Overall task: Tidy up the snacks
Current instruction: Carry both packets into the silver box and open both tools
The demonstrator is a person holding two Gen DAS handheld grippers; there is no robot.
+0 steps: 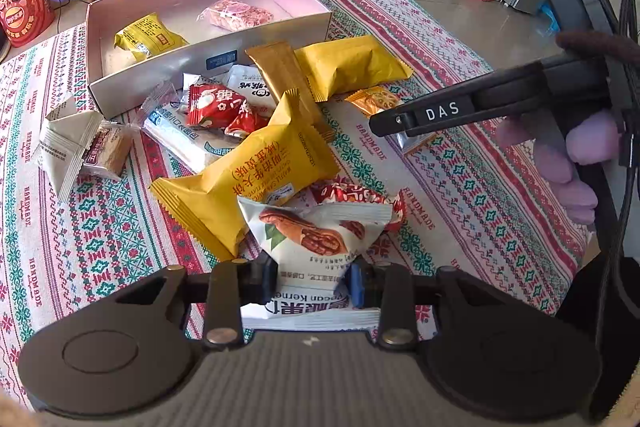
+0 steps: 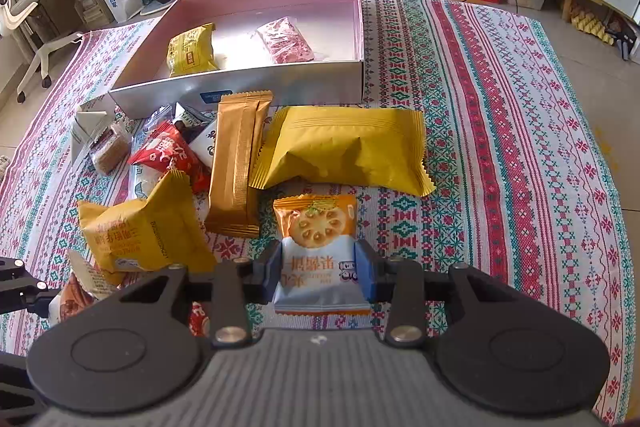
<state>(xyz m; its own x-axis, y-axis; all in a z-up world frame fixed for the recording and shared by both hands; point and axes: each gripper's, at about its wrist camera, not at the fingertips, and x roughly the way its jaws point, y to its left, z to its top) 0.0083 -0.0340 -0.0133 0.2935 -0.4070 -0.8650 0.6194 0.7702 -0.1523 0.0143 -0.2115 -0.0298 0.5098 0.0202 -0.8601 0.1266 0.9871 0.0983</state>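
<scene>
FREE: bare patterned cloth (image 2: 500,155) right of the snack heap; box (image 2: 280,83) floor open behind its two packets | BLOCKED: box's near wall stands between heap and box interior; gold stick pack (image 2: 236,163) and big yellow pouch (image 2: 348,151) lie just before that wall | LEFT: heap crowds the cloth there

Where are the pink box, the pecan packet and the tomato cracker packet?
pink box (image 2: 280,83): right wrist view, front wall.
pecan packet (image 1: 316,231): left wrist view, printed nut picture.
tomato cracker packet (image 2: 316,227): right wrist view, printed cracker picture.
</scene>
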